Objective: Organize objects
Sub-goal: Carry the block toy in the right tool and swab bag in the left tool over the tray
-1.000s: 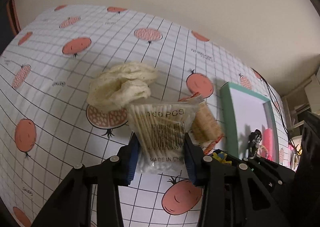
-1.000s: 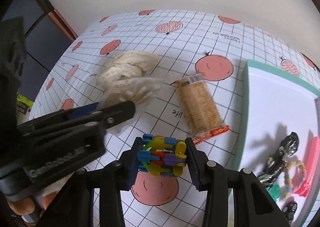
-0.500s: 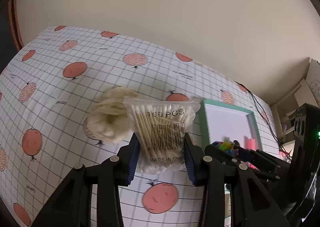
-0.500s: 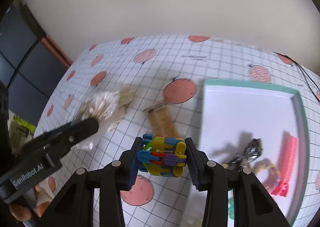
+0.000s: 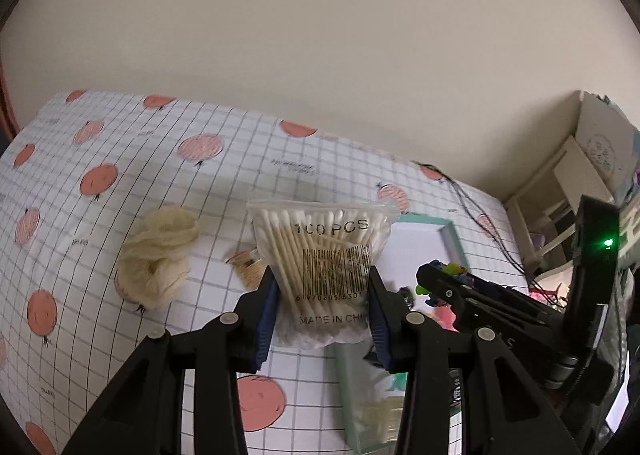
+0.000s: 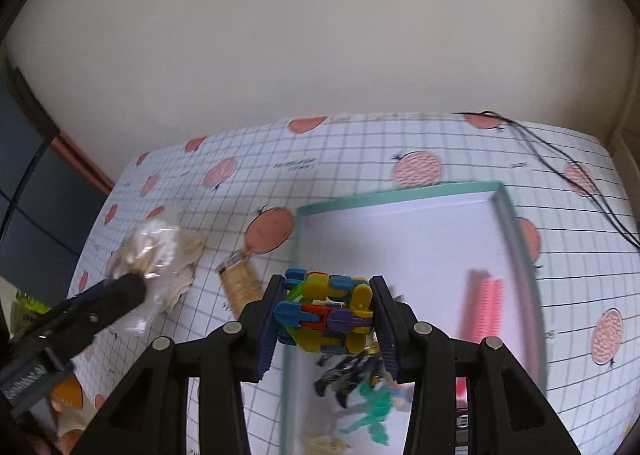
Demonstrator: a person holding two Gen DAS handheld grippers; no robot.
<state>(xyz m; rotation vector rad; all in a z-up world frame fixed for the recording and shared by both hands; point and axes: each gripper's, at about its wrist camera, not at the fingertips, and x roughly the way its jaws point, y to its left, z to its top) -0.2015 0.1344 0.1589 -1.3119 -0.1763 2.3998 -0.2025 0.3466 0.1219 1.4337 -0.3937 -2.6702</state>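
Cotton swab bag (image 5: 326,271), just one, marked 100 PCS, clamped upright between the left gripper (image 5: 323,313) pads, up off the tablecloth (image 5: 132,183). One colourful block toy (image 6: 326,313) pinched tight in the right gripper (image 6: 326,325), hanging over the near left edge of the teal tray (image 6: 400,193). Inside the tray: one pink comb (image 6: 486,307), one green figure (image 6: 374,415), some dark bits too blurred to count. Out on the cloth left of the tray: one cracker pack (image 6: 238,285) and one cream cloth wad (image 5: 158,255), near each other, not touching.
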